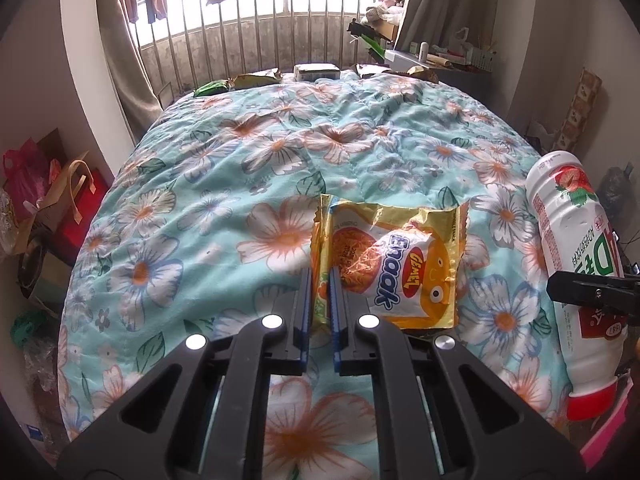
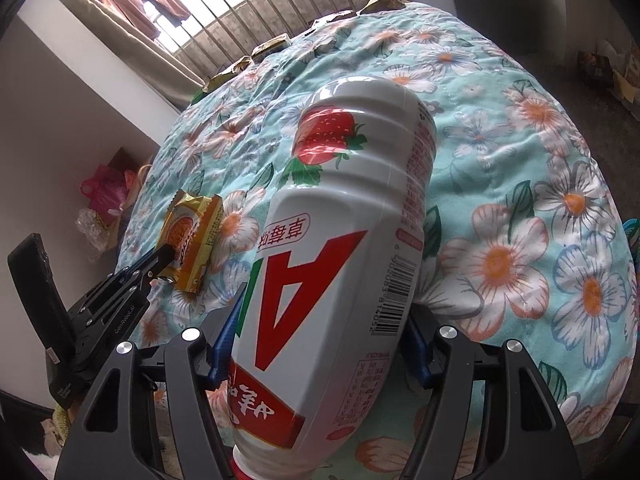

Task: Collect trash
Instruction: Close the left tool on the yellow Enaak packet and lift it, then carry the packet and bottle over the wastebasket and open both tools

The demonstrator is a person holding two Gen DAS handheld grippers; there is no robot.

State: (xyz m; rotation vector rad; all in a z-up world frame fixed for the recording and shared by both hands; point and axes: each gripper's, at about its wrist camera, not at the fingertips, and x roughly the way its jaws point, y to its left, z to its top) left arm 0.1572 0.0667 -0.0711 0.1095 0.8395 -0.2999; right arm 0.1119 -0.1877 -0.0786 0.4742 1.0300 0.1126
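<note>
Left gripper (image 1: pixel 320 280) level over bed (image 1: pixel 240 160), fingers pinched on snack wrapper (image 1: pixel 392 256); right gripper (image 2: pixel 320 320) clamped tilted, cap-down bottle (image 2: pixel 344 220)

The bottle's (image 2: pixel 340 248) cap runs off the right wrist view's six o'clock edge. Wrappers (image 1: pixel 256 79) at twelve o'clock are too small to read.

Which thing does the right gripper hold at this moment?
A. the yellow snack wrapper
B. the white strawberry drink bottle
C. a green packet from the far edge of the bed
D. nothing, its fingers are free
B: the right gripper has its blue-padded fingers closed on both sides of the white strawberry drink bottle, while the yellow snack wrapper is in the left gripper.
</note>
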